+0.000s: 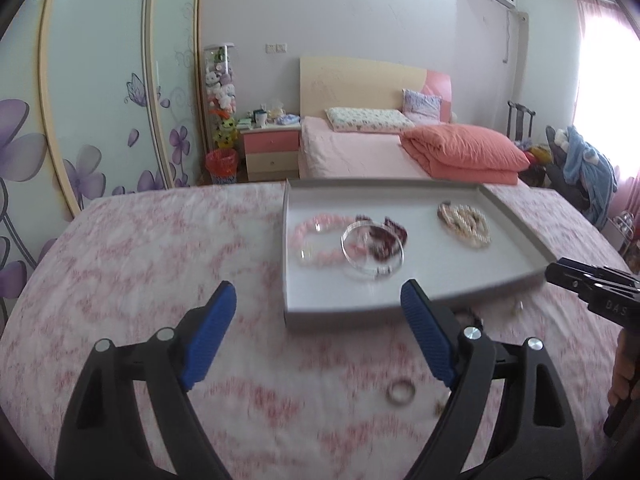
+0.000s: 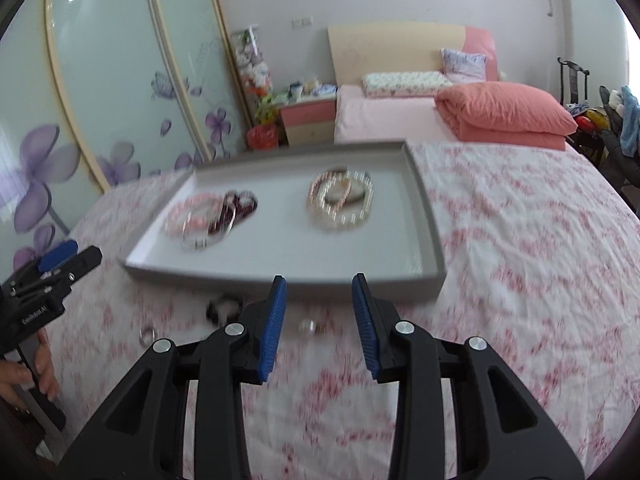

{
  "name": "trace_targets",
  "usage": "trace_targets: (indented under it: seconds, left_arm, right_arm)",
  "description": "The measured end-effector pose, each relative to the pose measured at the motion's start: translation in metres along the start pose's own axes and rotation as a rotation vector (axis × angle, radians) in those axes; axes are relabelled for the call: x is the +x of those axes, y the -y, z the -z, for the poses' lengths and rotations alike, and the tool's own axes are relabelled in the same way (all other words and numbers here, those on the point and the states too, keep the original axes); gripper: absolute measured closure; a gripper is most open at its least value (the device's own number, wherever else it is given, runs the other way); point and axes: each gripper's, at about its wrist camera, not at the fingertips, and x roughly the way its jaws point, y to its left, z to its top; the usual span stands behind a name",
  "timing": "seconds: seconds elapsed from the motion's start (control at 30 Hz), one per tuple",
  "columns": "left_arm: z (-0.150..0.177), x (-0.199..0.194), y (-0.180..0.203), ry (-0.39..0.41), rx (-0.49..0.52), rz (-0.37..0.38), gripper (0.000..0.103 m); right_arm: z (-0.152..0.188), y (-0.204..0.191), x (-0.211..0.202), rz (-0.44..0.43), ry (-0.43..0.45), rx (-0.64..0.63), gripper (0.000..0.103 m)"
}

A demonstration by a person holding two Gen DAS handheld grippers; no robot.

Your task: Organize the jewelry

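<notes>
Left gripper (image 1: 318,304): jaws released, wide, empty. A silver ring (image 1: 400,395) lies on the desk's pink cloth (image 1: 140,264), below and between them. Right gripper (image 2: 319,294): jaws released, empty, a second ring (image 2: 309,326) just ahead. Grey tray (image 2: 428,216) holds pink bead bracelet (image 1: 316,236), clear bangle (image 1: 372,250), dark red bracelet (image 1: 384,236), pearl strands (image 2: 340,200).

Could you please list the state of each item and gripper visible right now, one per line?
left gripper: open, holding nothing.
right gripper: open, holding nothing.
tray: flat on the cloth, no lid.
pearl strands: coiled in the tray.
pink bead bracelet: lying in the tray.
clear bangle: in the tray, overlapping the pink beads.
silver ring: on the cloth, outside the tray.
dark bracelet: on the cloth, outside the tray.
</notes>
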Motion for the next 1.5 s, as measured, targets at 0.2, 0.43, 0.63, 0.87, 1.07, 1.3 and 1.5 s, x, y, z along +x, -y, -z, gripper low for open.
trace_targets:
  seconds: [0.2,0.43,0.63,0.87,1.07,1.3,1.5]
  left_arm:
    - [0.015,-0.006,0.0,-0.029,0.009,0.021,0.021]
    - [0.02,-0.007,0.012,-0.047,0.035,0.056,0.021]
    - [0.024,-0.003,0.018,-0.067,0.046,0.069,0.021]
    - [0.026,0.001,0.018,-0.089,0.03,0.073,0.021]
    - [0.033,-0.001,0.024,-0.102,0.052,0.101,0.021]
    - [0.045,0.001,0.041,-0.144,0.135,0.103,0.024]
    - [0.053,-0.01,0.057,-0.139,0.153,0.155,0.026]
  right_arm:
    - [0.016,-0.011,0.021,0.012,-0.104,-0.033,0.068]
    - [0.016,-0.02,0.037,0.063,-0.144,-0.07,0.07]
    - [0.017,-0.024,0.042,0.094,-0.15,-0.119,0.083]
    - [0.02,-0.023,0.036,0.124,-0.146,-0.126,0.085]
    - [0.026,-0.008,0.027,0.166,-0.142,-0.095,0.086]
    - [0.036,-0.002,0.014,0.171,-0.143,-0.098,0.086]
    - [0.037,-0.003,0.015,0.171,-0.143,-0.1,0.086]
